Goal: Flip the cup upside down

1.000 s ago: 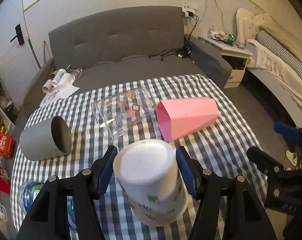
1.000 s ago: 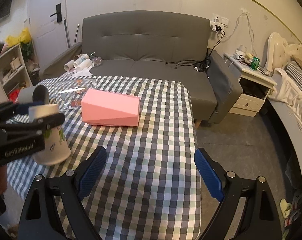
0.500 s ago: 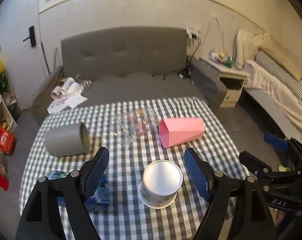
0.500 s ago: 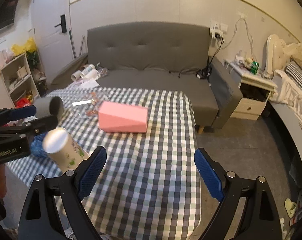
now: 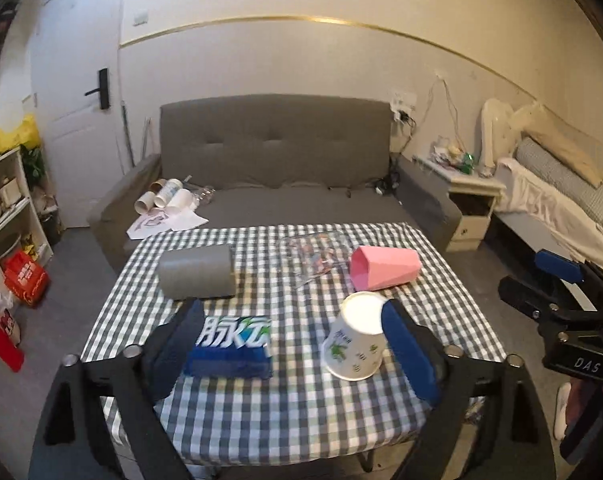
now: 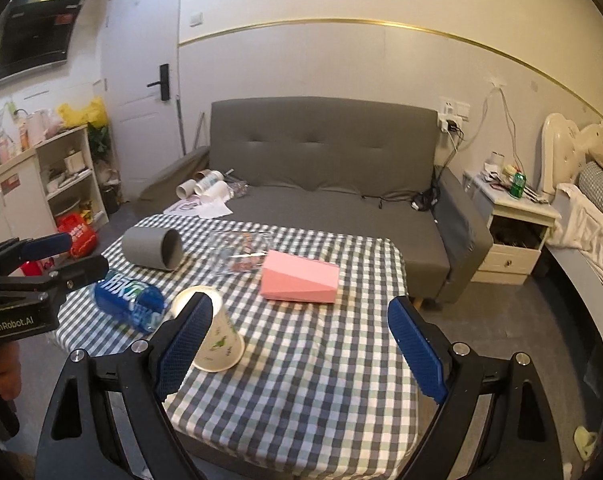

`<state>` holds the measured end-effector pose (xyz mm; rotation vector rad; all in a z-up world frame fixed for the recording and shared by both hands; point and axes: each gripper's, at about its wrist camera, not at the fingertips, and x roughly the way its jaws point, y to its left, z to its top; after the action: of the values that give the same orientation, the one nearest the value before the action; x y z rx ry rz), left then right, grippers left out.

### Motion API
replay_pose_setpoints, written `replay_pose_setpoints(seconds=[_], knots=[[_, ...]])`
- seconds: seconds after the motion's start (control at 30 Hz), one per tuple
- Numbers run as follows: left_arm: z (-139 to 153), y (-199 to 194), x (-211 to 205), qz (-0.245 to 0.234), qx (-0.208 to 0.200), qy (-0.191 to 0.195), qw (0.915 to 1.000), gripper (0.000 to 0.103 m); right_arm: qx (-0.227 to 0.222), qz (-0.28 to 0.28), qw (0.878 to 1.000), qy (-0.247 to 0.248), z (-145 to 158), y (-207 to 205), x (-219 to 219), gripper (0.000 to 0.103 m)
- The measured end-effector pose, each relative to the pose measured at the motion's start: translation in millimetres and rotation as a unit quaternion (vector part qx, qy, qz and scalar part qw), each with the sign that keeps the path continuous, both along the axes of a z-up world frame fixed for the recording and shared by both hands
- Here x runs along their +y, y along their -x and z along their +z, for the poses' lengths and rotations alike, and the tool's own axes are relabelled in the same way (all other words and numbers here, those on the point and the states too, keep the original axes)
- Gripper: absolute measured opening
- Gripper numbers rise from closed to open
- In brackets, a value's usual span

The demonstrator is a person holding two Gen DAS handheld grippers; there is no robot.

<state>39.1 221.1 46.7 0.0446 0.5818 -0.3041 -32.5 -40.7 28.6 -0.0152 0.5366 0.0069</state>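
Cup stands inverted on the tablecloth, free beside the spread left gripper.

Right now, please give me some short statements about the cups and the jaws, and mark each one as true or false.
1. The paper cup stands mouth down on the checked table. True.
2. The left gripper is shut on the paper cup. False: its jaws are wide open and the cup stands free.
3. The pink cup lies on its side. True.
4. The grey cup stands upright. False: it lies on its side, its open mouth showing in the right wrist view.
5. The right gripper holds the blue bottle. False: its jaws are open and empty; the bottle lies on the table.
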Motion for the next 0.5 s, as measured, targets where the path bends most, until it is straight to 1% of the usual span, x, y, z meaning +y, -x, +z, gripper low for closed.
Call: replay_pose_setpoints(seconds=[0.07,0.13,0.2,0.27,0.33,0.43,0.5], knots=[[-8.2,4.6,5.3,0.004,0.001,0.000,1.0000,0.095,-0.005,0.000,1.000,0.002,-4.1,4.4,4.4,0.091],[-17.4,7.2,9.8,0.012,-0.002,-0.013,0.9998,0.097,-0.010,0.003,1.000,0.003,-11.4,9.6,8.0,0.095],[-25.5,11.1,12.7,0.026,-0.017,-0.026,0.9992,0.103,-0.006,0.002,1.000,0.005,-20.2,9.9,9.5,0.096],[-33.4,13.9,15.4,0.034,-0.025,-0.027,0.9987,0.103,0.002,-0.001,1.000,0.005,-28.6,9.2,11.4,0.096],[-43.1,14.5,19.2,0.040,-0.020,-0.024,0.9987,0.103,0.010,-0.003,1.000,-0.001,-37.3,7.6,11.4,0.097],[-52.5,10.4,25.6,0.044,0.000,-0.010,0.9990,0.103,0.015,-0.008,1.000,-0.006,-47.2,5.8,12.2,0.103],[-54.5,8.2,29.5,0.051,0.006,-0.004,0.9987,0.103,0.021,-0.007,1.000,-0.003,-54.3,3.8,13.3,0.103]])
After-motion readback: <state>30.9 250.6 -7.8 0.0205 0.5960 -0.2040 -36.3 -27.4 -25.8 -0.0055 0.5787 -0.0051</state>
